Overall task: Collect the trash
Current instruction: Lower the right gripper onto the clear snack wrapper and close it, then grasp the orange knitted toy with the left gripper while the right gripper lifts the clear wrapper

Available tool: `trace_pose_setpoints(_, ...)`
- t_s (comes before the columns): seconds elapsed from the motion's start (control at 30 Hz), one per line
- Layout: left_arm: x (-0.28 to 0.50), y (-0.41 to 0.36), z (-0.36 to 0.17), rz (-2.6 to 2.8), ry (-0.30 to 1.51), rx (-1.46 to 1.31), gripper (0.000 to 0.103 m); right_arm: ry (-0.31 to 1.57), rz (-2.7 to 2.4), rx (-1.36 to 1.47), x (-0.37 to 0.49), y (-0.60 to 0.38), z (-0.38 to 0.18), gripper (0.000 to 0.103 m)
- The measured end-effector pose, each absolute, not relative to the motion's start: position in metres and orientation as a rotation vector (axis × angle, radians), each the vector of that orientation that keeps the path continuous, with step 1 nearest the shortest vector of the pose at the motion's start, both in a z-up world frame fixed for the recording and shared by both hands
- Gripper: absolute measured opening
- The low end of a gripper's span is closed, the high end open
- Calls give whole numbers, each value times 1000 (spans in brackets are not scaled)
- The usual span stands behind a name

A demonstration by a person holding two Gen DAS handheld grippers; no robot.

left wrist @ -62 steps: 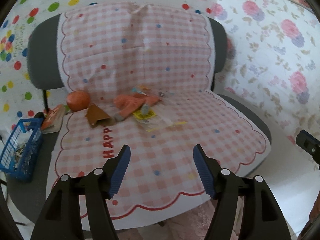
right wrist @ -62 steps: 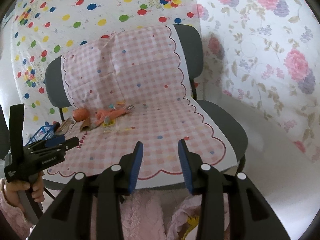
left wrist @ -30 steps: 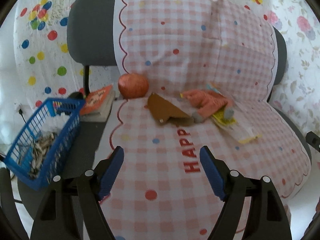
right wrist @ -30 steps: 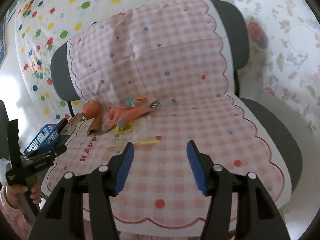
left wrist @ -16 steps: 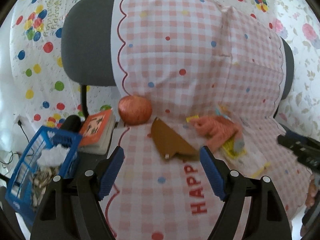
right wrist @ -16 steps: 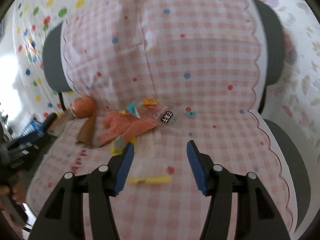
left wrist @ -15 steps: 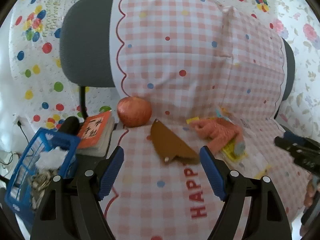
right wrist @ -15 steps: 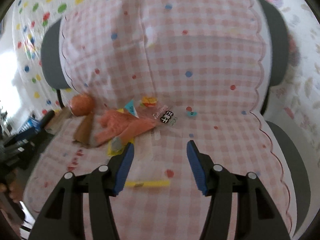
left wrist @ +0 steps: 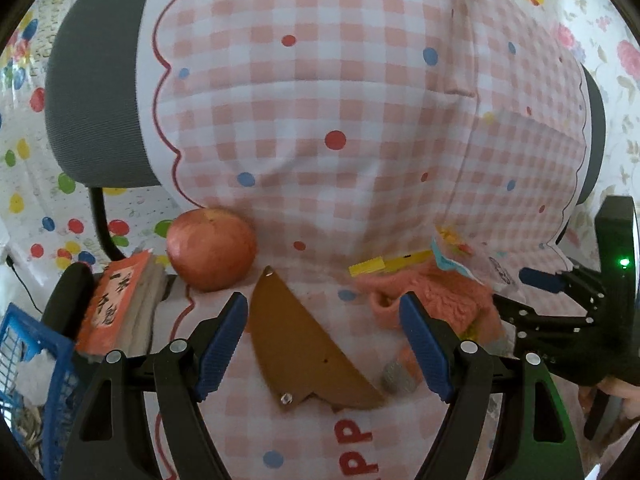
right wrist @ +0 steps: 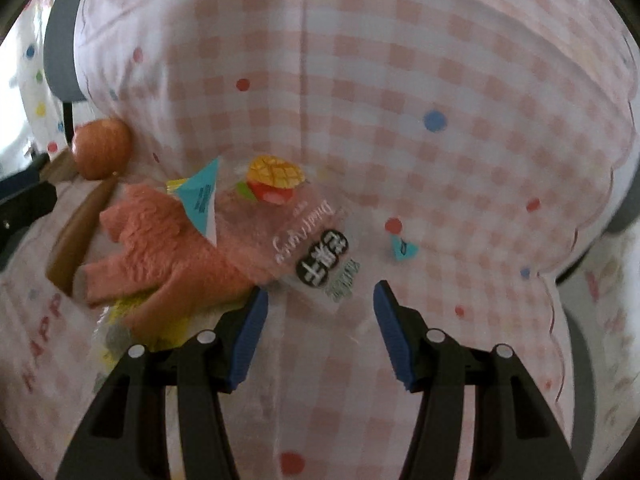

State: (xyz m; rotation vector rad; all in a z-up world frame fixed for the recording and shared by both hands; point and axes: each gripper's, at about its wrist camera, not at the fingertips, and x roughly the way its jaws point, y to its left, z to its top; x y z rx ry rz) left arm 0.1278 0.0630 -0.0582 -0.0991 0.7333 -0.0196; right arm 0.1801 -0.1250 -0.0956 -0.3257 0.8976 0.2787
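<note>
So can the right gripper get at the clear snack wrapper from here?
Probably yes: the right gripper is open and empty, the clear snack wrapper lies just ahead of its fingers, top uncovered, one edge overlapping the orange glove.

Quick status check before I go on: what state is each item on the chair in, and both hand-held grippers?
Left hand-held gripper: open, empty, over the brown cardboard piece.
Right hand-held gripper: open, empty, near the clear wrapper.
Brown cardboard piece: flat on the seat, untouched.
Clear wrapper: crumpled, lying partly over the orange glove.
Orange glove: limp on the seat.
Apple: whole, against the backrest.
Blue basket: holds scraps already.
</note>
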Motion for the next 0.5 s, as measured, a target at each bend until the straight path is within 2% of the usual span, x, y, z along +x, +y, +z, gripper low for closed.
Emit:
trace_pose_setpoints(0.1, 130, 63, -61, -25, 743, -105, 78, 881, 284, -344, 183, -122, -95, 50)
trace_pose_setpoints(0.17, 130, 63, -61, -28, 745, -105, 78, 875, 298, -328, 181, -125, -92, 25)
trace_pose_setpoints(0.27, 127, 62, -59, -37, 743, -96, 78, 841, 285, -304, 172, -135, -81, 9)
trace_pose_setpoints(0.33, 124, 58, -57, -47, 747, -87, 78, 803, 260, -276, 163, -147, -67, 2)
trace_pose_setpoints(0.5, 121, 37, -52, -119, 765, -45, 83, 748, 240, -67, 135, -189, -29, 2)
